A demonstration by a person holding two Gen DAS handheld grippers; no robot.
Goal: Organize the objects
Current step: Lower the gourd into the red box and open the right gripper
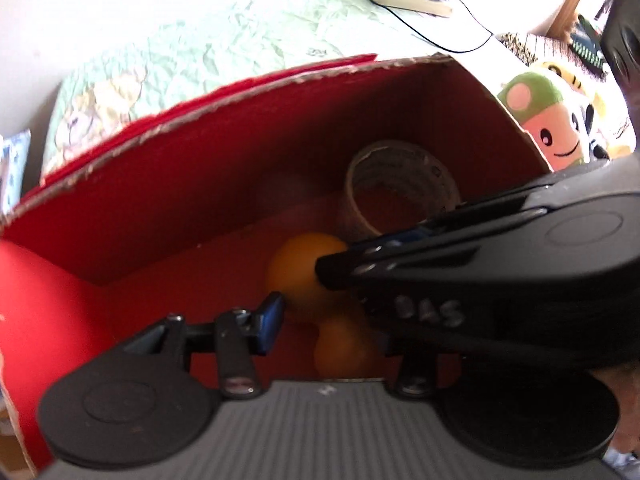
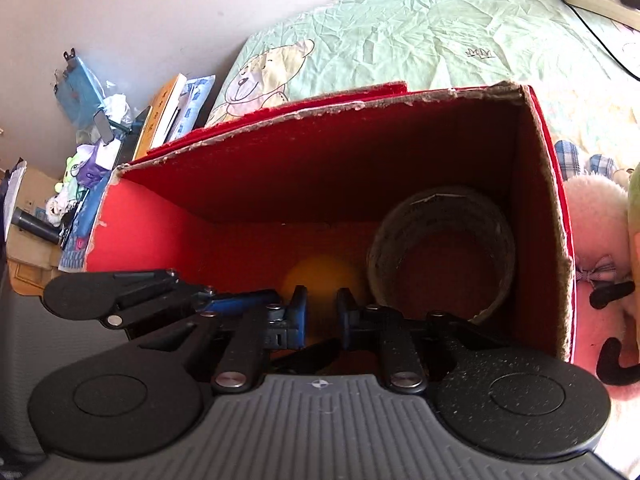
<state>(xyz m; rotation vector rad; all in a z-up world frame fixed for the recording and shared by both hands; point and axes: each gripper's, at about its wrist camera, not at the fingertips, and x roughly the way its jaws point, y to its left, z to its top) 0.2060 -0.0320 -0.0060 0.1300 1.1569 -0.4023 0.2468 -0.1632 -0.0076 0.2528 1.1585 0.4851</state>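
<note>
Left wrist view: right gripper (image 1: 332, 268) hides part of blurred orange ball (image 1: 298, 266).

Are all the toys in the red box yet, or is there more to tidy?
Not quite. Done: a tape roll and an orange ball sit inside the red box. In hand: nothing looks gripped. The right gripper and left gripper hover inside the box, with a second ball under the left one. Left: plush toys lie beside the box and perhaps go in next.
</note>
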